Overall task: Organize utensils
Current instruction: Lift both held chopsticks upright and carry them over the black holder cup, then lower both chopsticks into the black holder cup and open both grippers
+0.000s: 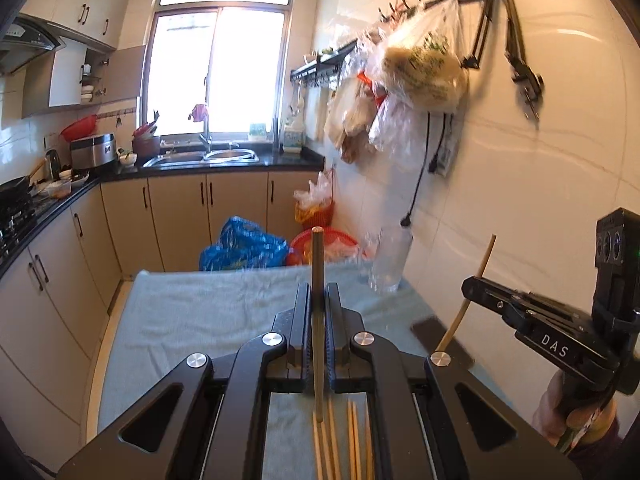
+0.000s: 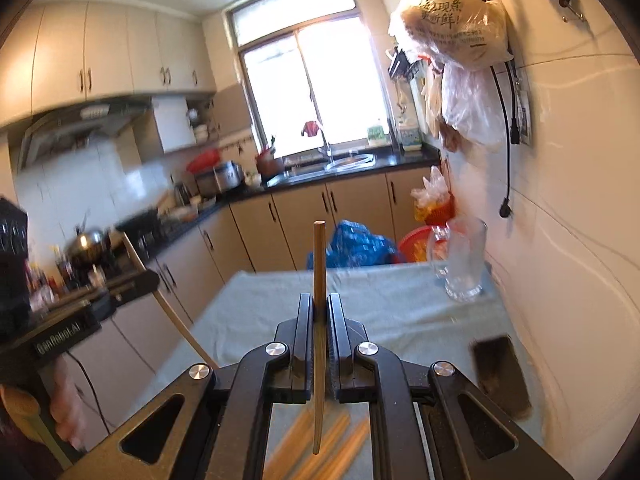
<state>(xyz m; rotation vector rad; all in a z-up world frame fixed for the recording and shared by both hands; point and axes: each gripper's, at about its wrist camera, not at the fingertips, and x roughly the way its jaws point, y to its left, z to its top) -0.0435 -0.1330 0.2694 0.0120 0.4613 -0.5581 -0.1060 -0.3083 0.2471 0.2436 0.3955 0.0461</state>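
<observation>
The left black two-finger gripper (image 1: 319, 300) is clamped on a single thin wooden chopstick (image 1: 318, 280), which stands nearly upright between the jaws, with one end projecting above the fingertips and the other hanging below the jaw block. The right black two-finger gripper (image 2: 319, 308) is clamped in the same way on a second light wooden chopstick (image 2: 319, 264), likewise near vertical. In the left wrist view, the right gripper (image 1: 466, 286) appears at the right edge, held by a hand (image 1: 560, 412), with its chopstick (image 1: 468, 296) tilted. Both grippers are raised above a table covered by a pale blue-grey towel (image 1: 200, 312). The remaining loose wooden chopsticks (image 1: 340, 440) lie on the towel directly below the grippers, roughly parallel to one another. A clear glass mug (image 2: 464, 264) stands upright at the far right corner of the towel, near the white tiled wall (image 2: 568, 240). A dark flat rectangular object (image 2: 500, 376) lies on the towel's right edge; its identity cannot be determined.
</observation>
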